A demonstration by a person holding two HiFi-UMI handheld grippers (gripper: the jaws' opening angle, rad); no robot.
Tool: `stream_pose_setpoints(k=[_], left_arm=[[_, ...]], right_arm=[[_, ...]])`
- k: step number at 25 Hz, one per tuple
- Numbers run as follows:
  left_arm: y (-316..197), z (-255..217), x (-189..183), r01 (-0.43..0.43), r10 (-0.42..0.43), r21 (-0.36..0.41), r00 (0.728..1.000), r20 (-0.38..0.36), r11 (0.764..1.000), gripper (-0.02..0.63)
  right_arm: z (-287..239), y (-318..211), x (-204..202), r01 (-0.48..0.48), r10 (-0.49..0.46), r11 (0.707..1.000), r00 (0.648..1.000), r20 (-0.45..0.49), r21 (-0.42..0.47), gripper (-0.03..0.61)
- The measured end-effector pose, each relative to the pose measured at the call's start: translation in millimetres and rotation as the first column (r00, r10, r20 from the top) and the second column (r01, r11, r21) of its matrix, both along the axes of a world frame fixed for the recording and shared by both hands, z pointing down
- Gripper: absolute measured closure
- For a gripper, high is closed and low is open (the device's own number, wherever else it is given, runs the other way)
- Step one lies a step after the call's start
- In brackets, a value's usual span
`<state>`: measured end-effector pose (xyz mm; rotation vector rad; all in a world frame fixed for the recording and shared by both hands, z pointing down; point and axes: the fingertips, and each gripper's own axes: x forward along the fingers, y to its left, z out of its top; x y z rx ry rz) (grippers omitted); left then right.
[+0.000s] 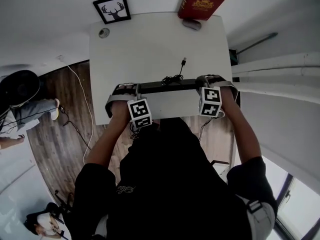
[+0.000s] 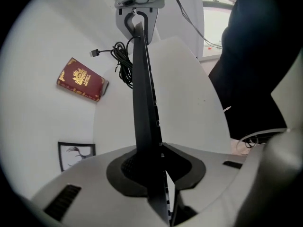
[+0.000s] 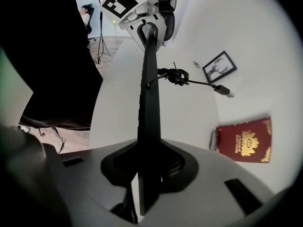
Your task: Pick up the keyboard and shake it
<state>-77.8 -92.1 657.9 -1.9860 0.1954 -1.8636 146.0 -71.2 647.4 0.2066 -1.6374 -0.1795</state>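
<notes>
White table (image 1: 150, 49) over wood floor, wall at the far side.

Head view:
- keyboard (image 1: 167, 87) spans the near part of the table, one gripper at each end
- it shows only as a thin dark strip, so it looks tipped on edge
- left gripper (image 1: 136, 90) and right gripper (image 1: 202, 84) are level with each other
- cable (image 1: 175, 76) is bunched just beyond the keyboard, with its plug lying loose on the table
- red book (image 1: 201, 2) and framed deer picture (image 1: 112, 8) are at the far edge, well apart from the keyboard

Left gripper view:
- jaws are clamped on the keyboard's end, dark pads on both faces, no gap showing
- the board runs edge-on to the other gripper at the far end
- the cable hangs off the side towards the book

Right gripper view:
- same here, jaws pinch the opposite end and the pads are seated flat
- the table shows broad beside the board, so I'd say it's off the surface, but I can't confirm the clearance

For the shake:
- both ends look secured
- hold equal squeeze on both sides
- move both hands in phase so the board doesn't twist or lever out of one grip
- use short strokes above the table
- watch the loose cable, since it could whip or snag the plug, and stay clear of the book
</notes>
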Motion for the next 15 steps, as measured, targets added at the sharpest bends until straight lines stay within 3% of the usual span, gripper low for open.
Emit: stream_pose_setpoints(k=[2,4,9,11,15], left_arm=[[-23,-24,5,-0.022,0.023,0.12,1.0,-0.008,0.992,0.525],[-45,-55,11,-0.04,0.045,0.242,0.999,-0.015,0.97,0.525],[-95,-144,28,-0.057,0.081,0.469,0.996,-0.033,0.882,0.525],[-109,-178,35,-0.061,0.097,0.529,0.994,-0.04,0.846,0.525],[-116,-229,48,-0.065,0.126,0.586,0.99,-0.065,0.807,0.523]], right_arm=[[-21,-17,7,-0.025,0.029,0.994,0.999,-0.032,0.11,0.488],[-50,-37,14,-0.049,0.065,0.969,0.996,-0.06,0.244,0.488],[-141,-79,29,-0.085,0.147,0.854,0.986,-0.081,0.513,0.488],[-174,-89,35,-0.089,0.168,0.808,0.982,-0.084,0.582,0.488],[-225,-100,48,-0.095,0.206,0.735,0.974,-0.089,0.672,0.488]])
